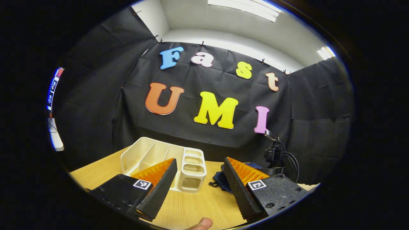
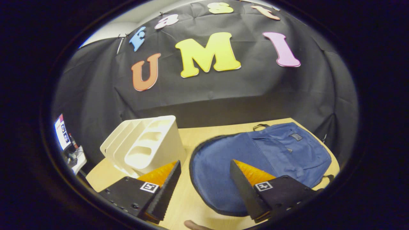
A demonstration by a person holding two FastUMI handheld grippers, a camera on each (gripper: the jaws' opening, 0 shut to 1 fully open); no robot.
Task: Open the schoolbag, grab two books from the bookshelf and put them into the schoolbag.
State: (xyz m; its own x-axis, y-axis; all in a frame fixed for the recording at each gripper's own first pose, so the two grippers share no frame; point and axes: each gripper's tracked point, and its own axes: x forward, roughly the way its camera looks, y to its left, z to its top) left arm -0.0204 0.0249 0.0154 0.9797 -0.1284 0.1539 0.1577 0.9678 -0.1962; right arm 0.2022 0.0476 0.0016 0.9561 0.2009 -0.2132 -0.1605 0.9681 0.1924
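**Hand-held gripper pair spread and empty over bag and rack**

Left hand-held gripper [image 1: 199,183], left gripper view: fingers spread wide, nothing between them, raised above the pale wood-grain counter [image 1: 191,204]. Left to right past the fingers: a cream-white plastic bookshelf rack with slanted dividers and three small front compartments [image 1: 166,163] stands on the counter, its slots bare of books from this angle. Just right of it, partly hidden behind the right finger, a dark-blue fabric schoolbag [image 1: 223,182] lies on the counter. Farther right, at the counter's back edge, a small black camera on a stand with trailing cables [image 1: 274,153]. A fingertip [image 1: 200,224] shows at the bottom edge.

Right hand-held gripper [image 2: 204,185], right gripper view: fingers likewise wide apart, pinching nothing. Left to right: the bookshelf rack [image 2: 147,143] at the counter's left, seen from its compartment end; a strip of bare counter [image 2: 188,134] beside it; then the schoolbag [image 2: 274,150] lying flat, well apart from the rack. The bag's front panel is folded back toward the gripper, showing blue lining rimmed by a dark zip edge. Its carry loop points to the booth's wall. The gripper's right finger overlaps the open panel in view; contact cannot be told.
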